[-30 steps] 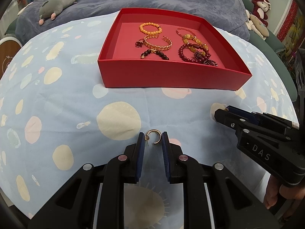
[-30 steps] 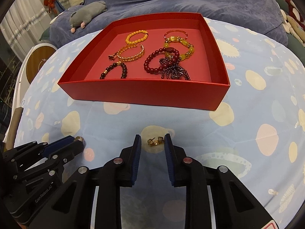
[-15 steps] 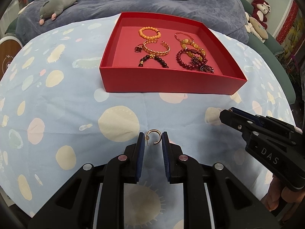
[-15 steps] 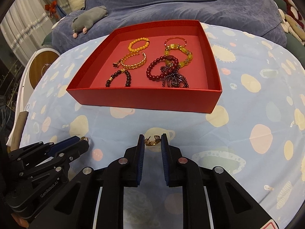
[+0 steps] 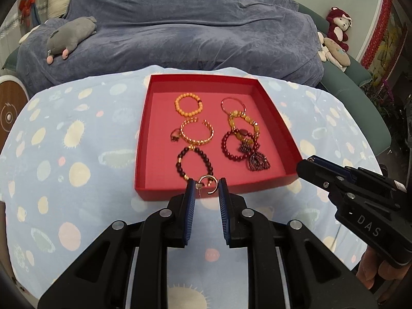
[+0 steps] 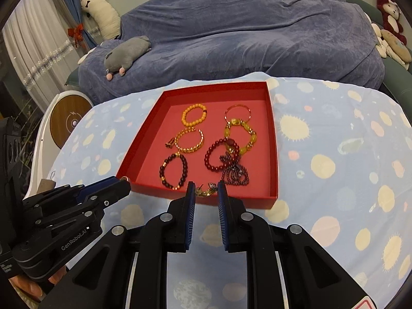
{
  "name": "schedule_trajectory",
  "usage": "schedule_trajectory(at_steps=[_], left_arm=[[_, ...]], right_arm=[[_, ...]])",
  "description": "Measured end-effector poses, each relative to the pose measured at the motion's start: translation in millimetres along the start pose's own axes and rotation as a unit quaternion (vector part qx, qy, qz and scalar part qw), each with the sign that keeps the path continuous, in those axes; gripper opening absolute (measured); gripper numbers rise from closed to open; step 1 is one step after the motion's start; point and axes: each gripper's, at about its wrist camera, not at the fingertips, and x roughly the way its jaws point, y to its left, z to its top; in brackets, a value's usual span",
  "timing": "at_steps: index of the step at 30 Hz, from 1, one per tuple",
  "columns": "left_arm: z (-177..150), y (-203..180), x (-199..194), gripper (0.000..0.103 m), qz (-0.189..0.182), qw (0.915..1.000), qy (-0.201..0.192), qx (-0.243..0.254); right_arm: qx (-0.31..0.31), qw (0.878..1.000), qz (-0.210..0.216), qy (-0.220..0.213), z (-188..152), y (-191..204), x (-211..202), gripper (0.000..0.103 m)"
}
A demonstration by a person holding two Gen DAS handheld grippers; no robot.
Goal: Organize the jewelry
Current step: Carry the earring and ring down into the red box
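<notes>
A red tray (image 5: pixel 278 121) (image 6: pixel 274 139) on the spotted blue cloth holds several bracelets: an orange bead one (image 5: pixel 188 105), a gold chain cuff (image 5: pixel 197 135), a dark bead one (image 5: pixel 194 163), dark red beads (image 5: pixel 235 145). My left gripper (image 5: pixel 206 186) is shut on a thin gold hoop earring (image 5: pixel 209 184), held raised at the tray's near wall. My right gripper (image 6: pixel 205 189) is shut on a chunky gold hoop earring (image 6: pixel 206 191), also raised at the near wall. Each gripper shows in the other's view: the right one in the left wrist view (image 5: pixel 309 166), the left one in the right wrist view (image 6: pixel 121 184).
A blue-covered sofa (image 5: pixel 193 33) with a grey plush toy (image 5: pixel 69 36) lies behind the table. Plush toys (image 5: pixel 337 31) sit at the far right. A round white and wood device (image 6: pixel 69 121) stands at the left table edge.
Both grippers have lifted off the cloth with their earrings and moved forward to the tray's near wall. The tray's inside now shows from higher up.
</notes>
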Motion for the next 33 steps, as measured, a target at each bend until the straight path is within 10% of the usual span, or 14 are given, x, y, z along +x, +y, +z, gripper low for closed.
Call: schedule_trajectory(at_steps=[33], left_arm=[[55, 12, 118, 0.021, 0.043, 0.9979, 0.043, 0.022]], right_arm=[[-0.003, 0.999, -0.02, 0.045, 54, -7, 126, 0.02]])
